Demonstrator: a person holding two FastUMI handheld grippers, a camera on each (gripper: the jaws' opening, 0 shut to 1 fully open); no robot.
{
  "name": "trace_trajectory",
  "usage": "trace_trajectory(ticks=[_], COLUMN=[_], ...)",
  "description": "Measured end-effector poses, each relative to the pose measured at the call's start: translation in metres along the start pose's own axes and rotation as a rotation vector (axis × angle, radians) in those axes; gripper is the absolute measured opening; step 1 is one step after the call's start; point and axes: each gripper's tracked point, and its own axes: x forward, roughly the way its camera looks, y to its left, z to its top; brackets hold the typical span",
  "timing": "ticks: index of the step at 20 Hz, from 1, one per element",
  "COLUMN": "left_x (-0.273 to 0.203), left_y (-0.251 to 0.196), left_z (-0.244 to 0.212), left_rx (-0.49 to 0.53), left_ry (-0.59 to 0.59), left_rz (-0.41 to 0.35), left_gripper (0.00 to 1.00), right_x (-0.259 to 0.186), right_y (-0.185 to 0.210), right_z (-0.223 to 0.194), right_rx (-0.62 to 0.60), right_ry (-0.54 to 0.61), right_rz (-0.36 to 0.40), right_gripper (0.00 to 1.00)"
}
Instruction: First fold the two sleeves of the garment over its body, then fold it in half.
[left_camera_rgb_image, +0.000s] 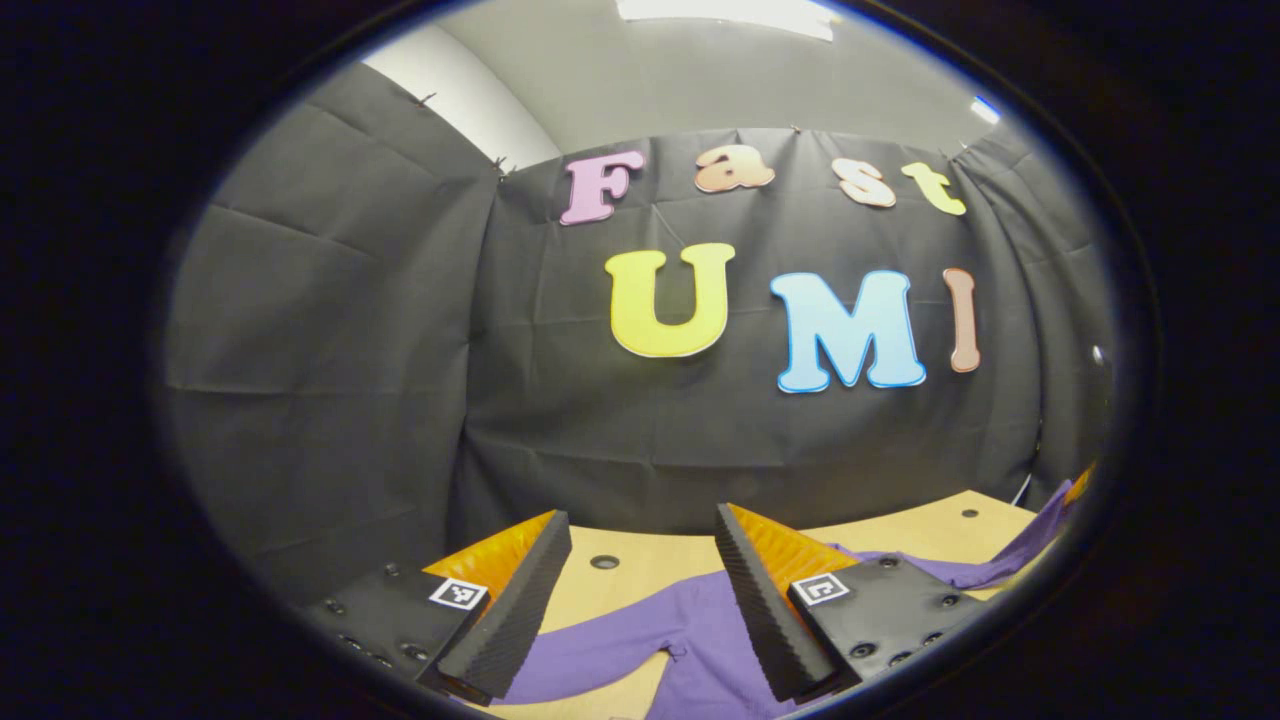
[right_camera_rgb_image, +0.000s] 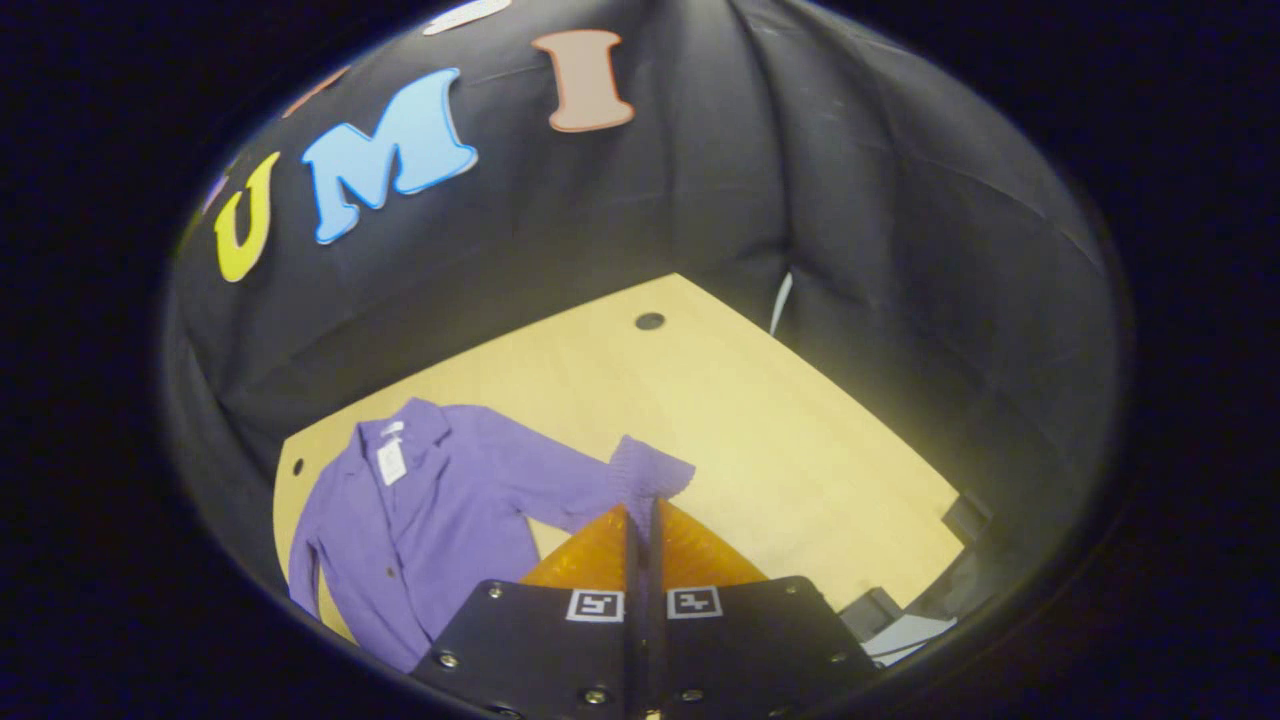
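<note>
Left hand-held gripper (left_camera_rgb_image: 640, 600): its two fingers stand wide apart with nothing between them, low over the light wooden table (left_camera_rgb_image: 640, 575). Beneath and between the fingers lies the purple long-sleeved button-front garment (left_camera_rgb_image: 690, 640), flat on the table surface. One strip of the purple cloth runs off toward the table's far right corner in the left gripper view. A round dark hole (left_camera_rgb_image: 604, 562) in the table top shows just beyond the gap between the fingers, near the far edge that meets the black cloth wall.

Right hand-held gripper (right_camera_rgb_image: 641, 515): the fingers are brought together, with no gap visible between them. Their tips meet at the ribbed cuff of the garment's sleeve (right_camera_rgb_image: 650, 472); the cuff sits directly at the tips, but whether the cloth is actually pinched between both fingers cannot be told from this angle.

Garment position, right gripper view: the garment (right_camera_rgb_image: 430, 510) lies face up on the table (right_camera_rgb_image: 760, 440) toward one side edge, collar pointing to the far edge, a white tag (right_camera_rgb_image: 391, 462) at the neck, and small dark buttons along the front. The sleeve at the right gripper extends outward from the body across bare table toward its middle. The other sleeve lies close along the body by the table's edge. A second round hole (right_camera_rgb_image: 650, 321) sits near the far corner of the table.
</note>
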Motion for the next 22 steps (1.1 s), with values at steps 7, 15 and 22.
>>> trace_trajectory(ticks=[7,15,22], left_x=[-0.013,-0.026,-0.037], left_y=[0.03,0.067,0.08], left_z=[-0.011,-0.044,-0.053], left_rx=[0.004,-0.015,-0.011], left_ry=[0.016,0.075,0.084], left_rz=[0.045,0.12,0.159], left_gripper=[0.94,0.94,0.94], right_x=[-0.027,-0.063,-0.062], right_y=[0.11,0.22,0.275], right_z=[0.041,-0.001,-0.073], right_rx=[-0.113,-0.37,-0.547], right_ry=[-0.119,-0.106,-0.028], right_rz=[0.203,0.386,0.483], right_gripper=[0.01,0.01,0.01])
